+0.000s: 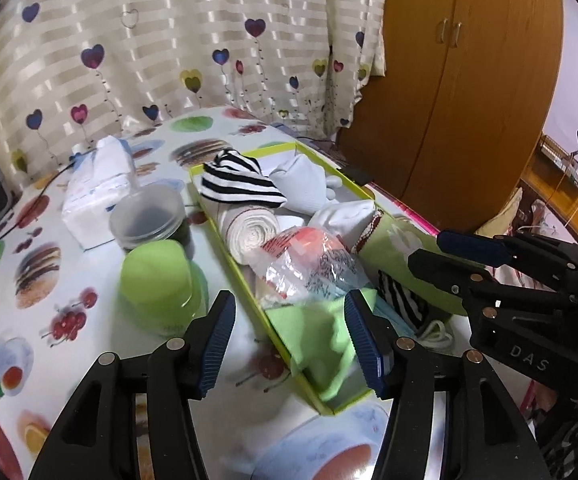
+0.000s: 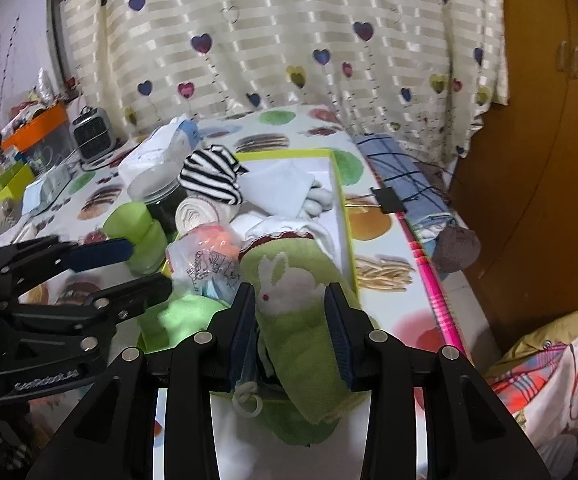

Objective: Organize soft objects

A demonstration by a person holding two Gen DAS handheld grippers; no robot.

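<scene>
Nearest us, the right claw (image 2: 289, 332) is clamped on a rolled green towel (image 2: 301, 320) with a white rabbit on it, both pads pressed to its sides at the near end of the yellow-green tray (image 2: 345, 216). The left claw (image 1: 295, 340) stands apart with nothing gripped; a light green cloth (image 1: 317, 344) lies below its fingers, and it seems clear of the pads, though blur makes that uncertain. Further along the tray we note a crinkled plastic bag (image 1: 309, 264) over something orange, a cream rolled cloth (image 1: 249, 228), then white socks (image 1: 305, 184) and a black-and-white striped sock (image 1: 237, 180). Left of the tray on the desk (image 1: 49, 280): a green cup (image 1: 157, 280), a lidded jar (image 1: 149, 216), a tissue pack (image 1: 97, 192).
</scene>
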